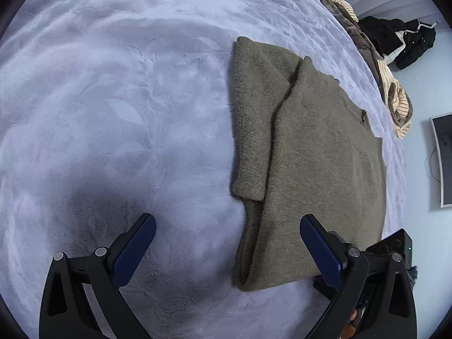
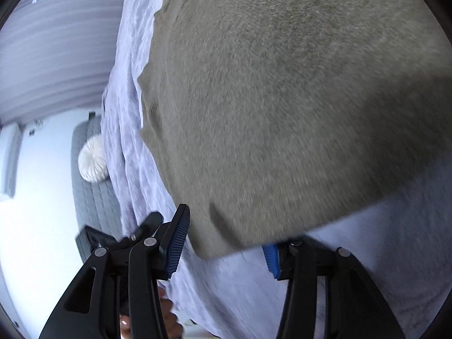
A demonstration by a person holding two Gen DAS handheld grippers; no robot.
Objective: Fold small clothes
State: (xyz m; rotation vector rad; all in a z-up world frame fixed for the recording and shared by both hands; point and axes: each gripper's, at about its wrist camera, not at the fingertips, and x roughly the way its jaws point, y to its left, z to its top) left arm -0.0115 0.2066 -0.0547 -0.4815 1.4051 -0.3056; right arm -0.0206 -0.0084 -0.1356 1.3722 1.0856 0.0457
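Jaws of the left gripper [image 1: 227, 250] stand wide apart with nothing between them, above the bed [image 1: 113, 113] beside the sweater's near end. Jaws of the right gripper [image 2: 226, 243] are partly apart at the sweater's corner; the cloth's edge covers the tip of 1 finger, and whether the pads press it cannot be told.

Surface: 1 bed under a pale lavender plush blanket [image 2: 367, 268], softly creased. Room: light walls, a pleated grey curtain [image 2: 56, 42], and 1 wall screen [image 1: 442, 158] with a hanging cable.

1 olive knitted sweater [image 1: 310, 155] lies flat near the bed's right edge, 1 sleeve folded across its body. Further along that edge sit 1 heap of brown and striped clothes [image 1: 395, 96] and 1 black garment [image 1: 401, 39]. 1 round white cushion [image 2: 93, 158] rests by a grey quilted panel.
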